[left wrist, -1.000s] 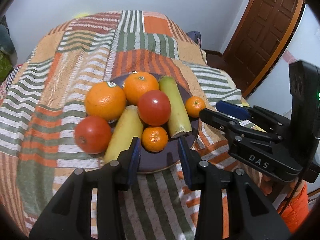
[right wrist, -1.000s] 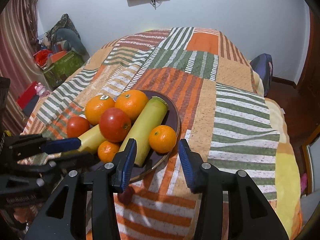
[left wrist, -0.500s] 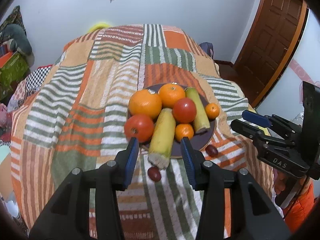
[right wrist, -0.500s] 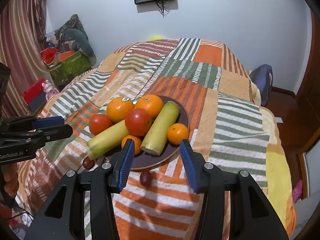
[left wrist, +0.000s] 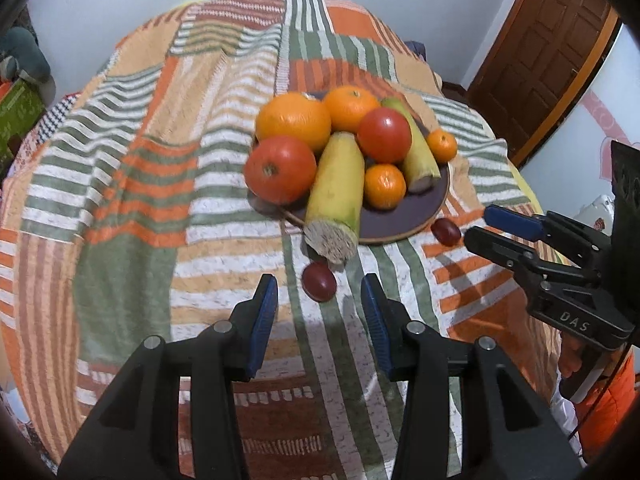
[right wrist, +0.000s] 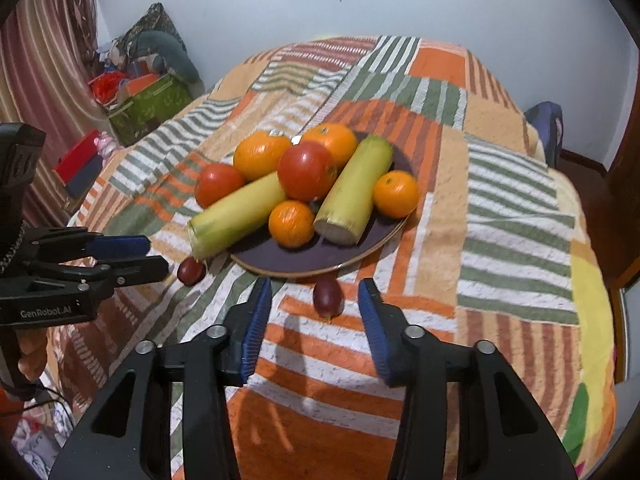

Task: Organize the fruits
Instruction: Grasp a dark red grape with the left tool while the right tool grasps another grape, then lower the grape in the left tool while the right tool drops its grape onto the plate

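1. Fruits: piled on a dark plate (left wrist: 404, 222) in the middle of a striped patchwork blanket (left wrist: 132, 184); two small dark red grapes lie loose on the blanket just off the plate's near rim.
2. Step, as I judge it: approach to pick up the loose grapes, nothing grasped yet.
3. Left gripper (left wrist: 320, 306) released, jaws wide, holding nothing; left grape (left wrist: 319, 281) sits just ahead of the gap, near the cut end of the front corn cob (left wrist: 336, 192).
4. Right gripper (right wrist: 316, 312) also spread and holding nothing; right grape (right wrist: 328, 295) is between its fingertips' line, just beside the plate rim.
5. Next move likely needs: come down around a grape, close gently, lift onto the plate. Small, round, could roll on soft cloth.
6. Look of pile: two large oranges (left wrist: 294, 120), two tomatoes (left wrist: 280, 170), two mandarins (left wrist: 385, 186) and two yellow-green cobs; front cob overhangs the rim.
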